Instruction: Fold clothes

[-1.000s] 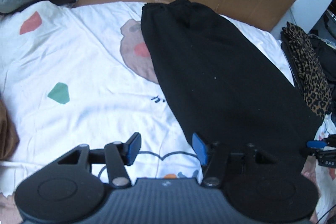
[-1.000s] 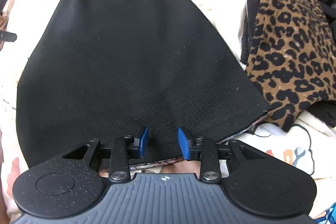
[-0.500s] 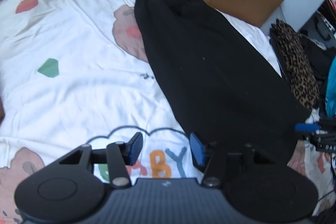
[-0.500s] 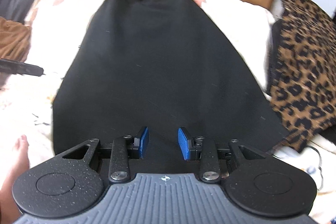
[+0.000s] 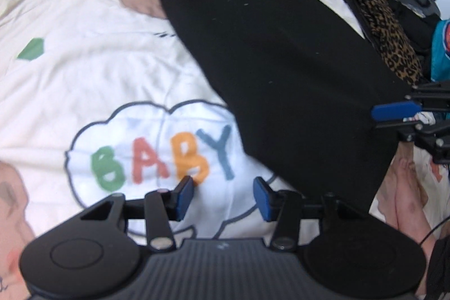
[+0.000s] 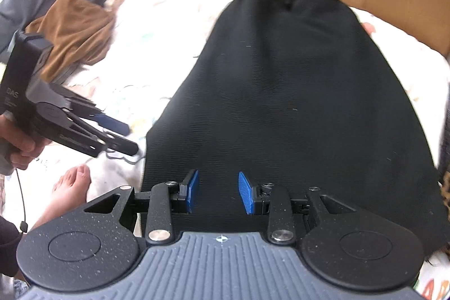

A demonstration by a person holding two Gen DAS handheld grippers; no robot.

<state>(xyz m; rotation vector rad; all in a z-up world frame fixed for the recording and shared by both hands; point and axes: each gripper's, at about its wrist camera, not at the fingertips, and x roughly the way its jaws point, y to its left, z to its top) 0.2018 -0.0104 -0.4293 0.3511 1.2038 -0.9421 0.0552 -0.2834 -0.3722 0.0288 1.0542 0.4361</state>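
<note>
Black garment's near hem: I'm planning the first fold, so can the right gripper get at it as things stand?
Probably yes: the right gripper is open above the black garment, with nothing lying between.

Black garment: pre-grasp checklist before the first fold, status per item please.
1. Black garment spread flat on the printed sheet: ok, no big bunching visible.
2. Left gripper open and empty: ok, over the sheet beside the garment's near corner.
3. Right gripper open and empty: ok, above the near hem.
4. Near hem edge located: cannot tell, it is hidden under the right gripper body.
5. Fold path free: ok, nothing lies on the garment.
6. Bare foot near the hem corner: not ok, close to the left gripper's approach.
</note>
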